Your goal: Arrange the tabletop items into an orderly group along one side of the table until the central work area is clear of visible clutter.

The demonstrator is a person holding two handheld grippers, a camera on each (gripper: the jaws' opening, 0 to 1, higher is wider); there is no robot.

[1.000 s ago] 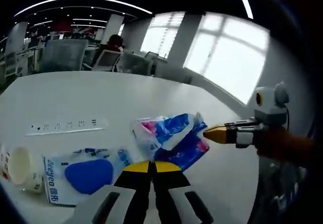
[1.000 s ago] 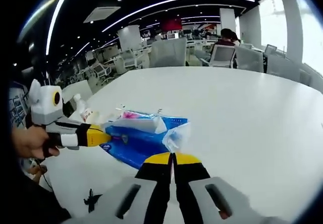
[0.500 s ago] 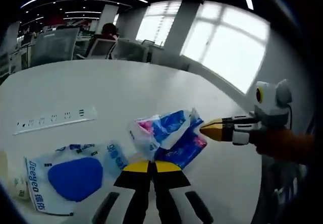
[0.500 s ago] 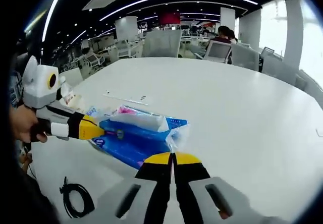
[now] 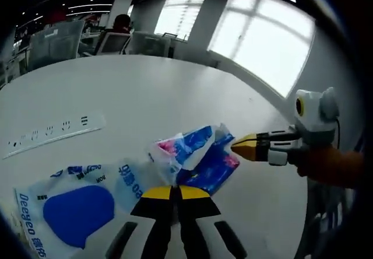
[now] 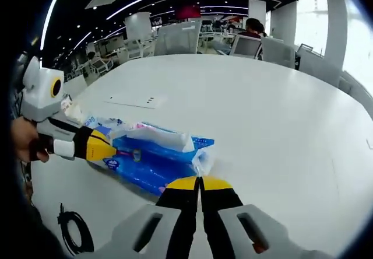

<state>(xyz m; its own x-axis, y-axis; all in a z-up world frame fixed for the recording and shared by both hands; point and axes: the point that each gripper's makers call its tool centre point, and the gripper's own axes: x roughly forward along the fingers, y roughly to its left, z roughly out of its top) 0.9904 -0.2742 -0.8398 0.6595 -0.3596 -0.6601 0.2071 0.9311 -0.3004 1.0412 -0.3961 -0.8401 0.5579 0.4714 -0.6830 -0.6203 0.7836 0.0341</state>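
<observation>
On the surface (image 5: 145,90), the tissue pack (image 5: 195,157) lies as the landmark. In the left gripper view, a wipes pack (image 5: 76,203) lies just left of it, a power strip (image 5: 49,135) behind that. A cable (image 6: 73,235) lies near the tissue pack.

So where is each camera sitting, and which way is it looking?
Left gripper view: rides the left hand-held gripper, looking across the white table toward bright windows; its jaws pinch the crinkly blue-and-pink plastic tissue pack.
Right gripper view: rides the right hand-held gripper, facing office chairs; a person's hand shows.
Shared: the same pack, held from opposite ends, with each view catching the other gripper.
</observation>
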